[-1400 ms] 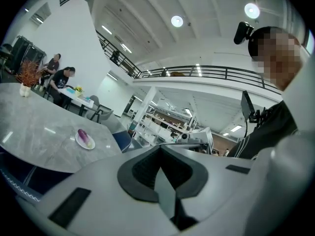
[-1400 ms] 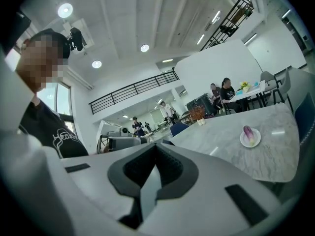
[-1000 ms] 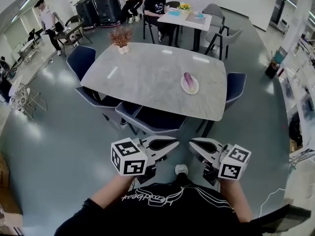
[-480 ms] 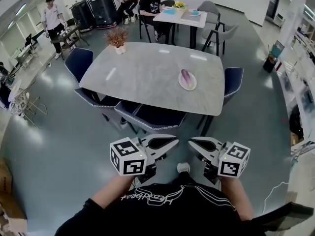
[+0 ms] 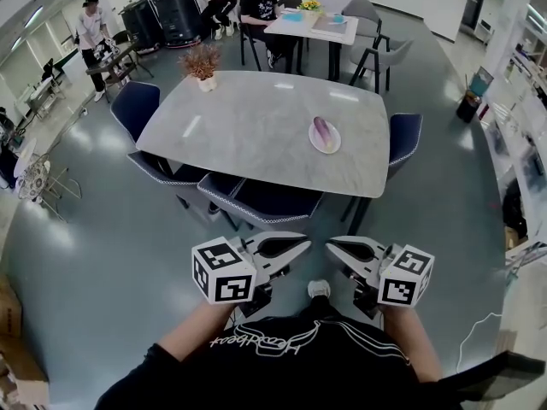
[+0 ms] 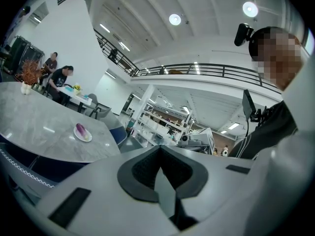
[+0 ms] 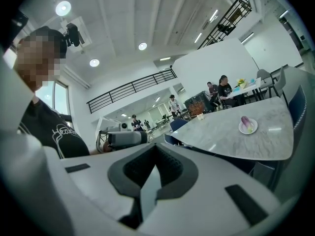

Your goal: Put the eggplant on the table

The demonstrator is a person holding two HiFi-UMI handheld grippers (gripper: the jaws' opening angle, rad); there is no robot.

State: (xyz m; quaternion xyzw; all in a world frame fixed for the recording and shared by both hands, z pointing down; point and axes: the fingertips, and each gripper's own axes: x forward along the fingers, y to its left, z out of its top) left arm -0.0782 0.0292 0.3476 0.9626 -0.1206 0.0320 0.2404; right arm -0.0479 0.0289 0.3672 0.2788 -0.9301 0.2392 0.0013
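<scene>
With left gripper (image 5: 299,246) and right gripper (image 5: 335,247) jaws clenched empty, I judge the eggplant (image 5: 322,131) light, slippery and bruisable: grip mid-body.

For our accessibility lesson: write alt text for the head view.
An eggplant lies on a white plate on a grey table with blue chairs. In front, over the floor, a person holds the left gripper and right gripper, both shut and empty.

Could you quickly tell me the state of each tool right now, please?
Left tool: closed, holding nothing.
Right tool: closed, holding nothing.
</scene>
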